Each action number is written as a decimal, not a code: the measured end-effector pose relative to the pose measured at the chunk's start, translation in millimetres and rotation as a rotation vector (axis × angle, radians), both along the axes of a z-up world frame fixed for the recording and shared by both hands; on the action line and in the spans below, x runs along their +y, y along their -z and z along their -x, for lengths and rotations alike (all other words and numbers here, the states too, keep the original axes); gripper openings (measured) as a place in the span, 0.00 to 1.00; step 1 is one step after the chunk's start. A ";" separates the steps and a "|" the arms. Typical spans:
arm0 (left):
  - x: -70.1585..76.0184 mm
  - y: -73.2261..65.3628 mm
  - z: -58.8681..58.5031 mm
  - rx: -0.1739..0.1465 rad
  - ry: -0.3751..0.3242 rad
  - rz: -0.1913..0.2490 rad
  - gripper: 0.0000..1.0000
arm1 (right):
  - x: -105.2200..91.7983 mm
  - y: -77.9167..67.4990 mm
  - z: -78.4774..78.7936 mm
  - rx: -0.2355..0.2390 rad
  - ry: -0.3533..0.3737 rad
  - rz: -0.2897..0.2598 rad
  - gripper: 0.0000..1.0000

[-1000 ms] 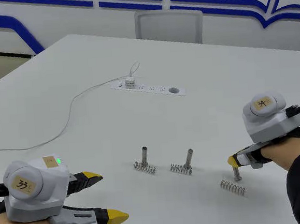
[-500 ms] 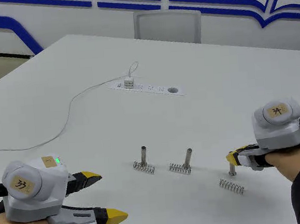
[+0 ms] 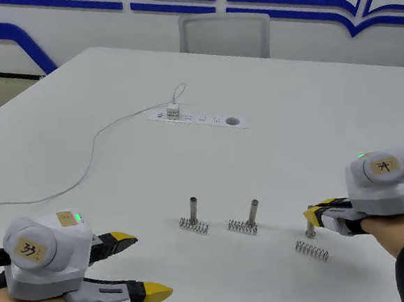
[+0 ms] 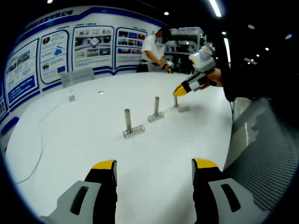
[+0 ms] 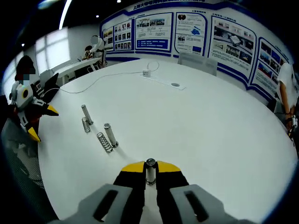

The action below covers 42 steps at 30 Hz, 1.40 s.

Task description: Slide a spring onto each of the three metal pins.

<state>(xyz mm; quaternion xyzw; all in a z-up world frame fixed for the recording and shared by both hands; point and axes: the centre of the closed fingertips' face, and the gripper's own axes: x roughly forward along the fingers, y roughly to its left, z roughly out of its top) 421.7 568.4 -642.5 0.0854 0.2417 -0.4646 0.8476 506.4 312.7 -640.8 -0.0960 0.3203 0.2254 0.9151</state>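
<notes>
Right pin (image 5: pixel 150 171) stands upright, pinched between the yellow tips of the right gripper (image 3: pixel 311 216), whose jaws are clamped on it. Right spring (image 3: pixel 313 251) lies flat on the table (image 3: pixel 119 164) just in front of that pin. Middle pin (image 3: pixel 253 210) and left pin (image 3: pixel 193 209) are upright, with the middle spring (image 3: pixel 242 227) and left spring (image 3: pixel 194 226) lying at their bases. Left gripper (image 3: pixel 142 263) has its jaws wide apart and empty, low at near left, well apart from the pins. Power strip (image 3: pixel 198 118) and cable (image 3: pixel 90 156) are farther back.

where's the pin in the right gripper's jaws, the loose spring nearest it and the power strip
short silver metal pin (image 5: pixel 150 171), right gripper view, on its shaft between the jaw tips
coiled metal spring (image 3: pixel 313 251), head view, middle of the coil
white power strip (image 3: pixel 198 118), head view, middle of its top face
</notes>
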 end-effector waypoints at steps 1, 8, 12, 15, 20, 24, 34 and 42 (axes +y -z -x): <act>-0.1 0.0 0.1 0.000 0.000 0.000 0.66 | 0.1 1.1 0.8 0.002 -0.004 -0.006 0.09; 0.2 0.5 0.3 0.001 0.000 -0.001 0.66 | -3.9 0.5 3.3 -0.045 -0.014 0.006 0.09; 0.3 0.9 0.4 0.002 0.001 -0.002 0.66 | -7.1 0.5 6.1 -0.039 -0.006 -0.002 0.09; 0.0 1.4 0.8 0.003 0.003 -0.005 0.66 | -8.5 0.9 6.9 -0.029 -0.004 -0.004 0.09; 0.5 1.0 0.9 0.002 0.001 -0.004 0.66 | -8.4 2.9 7.6 -0.012 0.000 -0.012 0.12; 0.3 0.4 1.0 0.001 0.000 0.000 0.66 | -7.1 3.5 11.3 -0.008 -0.009 -0.003 0.15; -0.8 -1.1 0.0 -0.003 -0.005 0.021 0.66 | -17.6 -1.4 29.6 -0.002 -0.009 0.000 0.17; -2.9 0.6 1.9 -0.001 0.016 0.015 0.66 | 8.4 8.3 52.9 0.063 -0.199 0.098 0.16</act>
